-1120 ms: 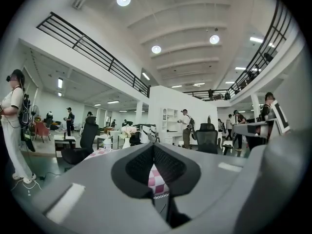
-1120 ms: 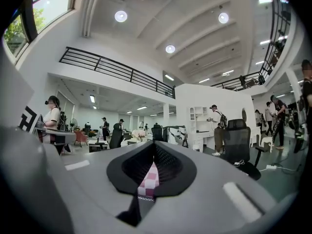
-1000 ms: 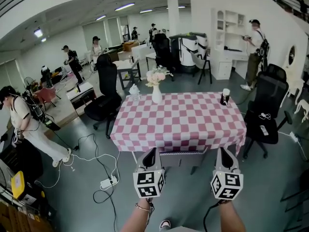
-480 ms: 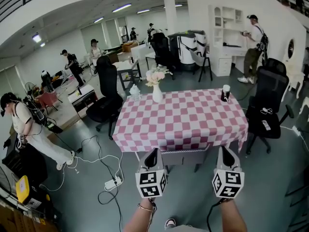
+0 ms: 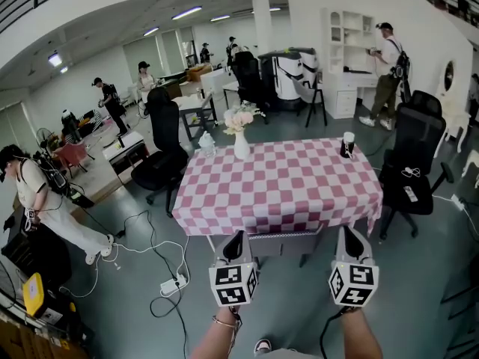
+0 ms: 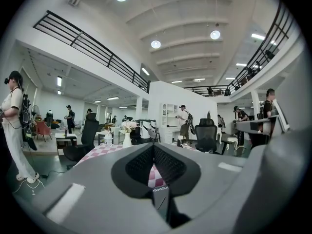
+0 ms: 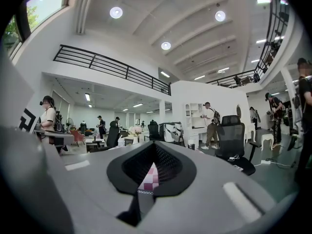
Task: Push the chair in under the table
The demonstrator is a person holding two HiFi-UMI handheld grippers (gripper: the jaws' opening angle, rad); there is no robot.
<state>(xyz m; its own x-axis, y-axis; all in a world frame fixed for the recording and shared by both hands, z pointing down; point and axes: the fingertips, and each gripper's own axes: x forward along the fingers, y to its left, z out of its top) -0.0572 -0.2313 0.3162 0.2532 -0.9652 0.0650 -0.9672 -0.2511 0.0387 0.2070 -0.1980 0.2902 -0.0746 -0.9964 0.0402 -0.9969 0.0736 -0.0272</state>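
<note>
From where I stand, the danger is a lopsided shove: the left gripper (image 5: 235, 236) and right gripper (image 5: 346, 235) both have their fingers clenched on nothing and sit wider than the chair (image 5: 284, 243), so a push from one alone could swing it askew or snag the hanging cloth and rock the vase (image 5: 242, 146). The chair sits low at the table's (image 5: 284, 197) near edge, partly beneath the cloth. Its back faces the person, and its long axis runs along that edge.
</note>
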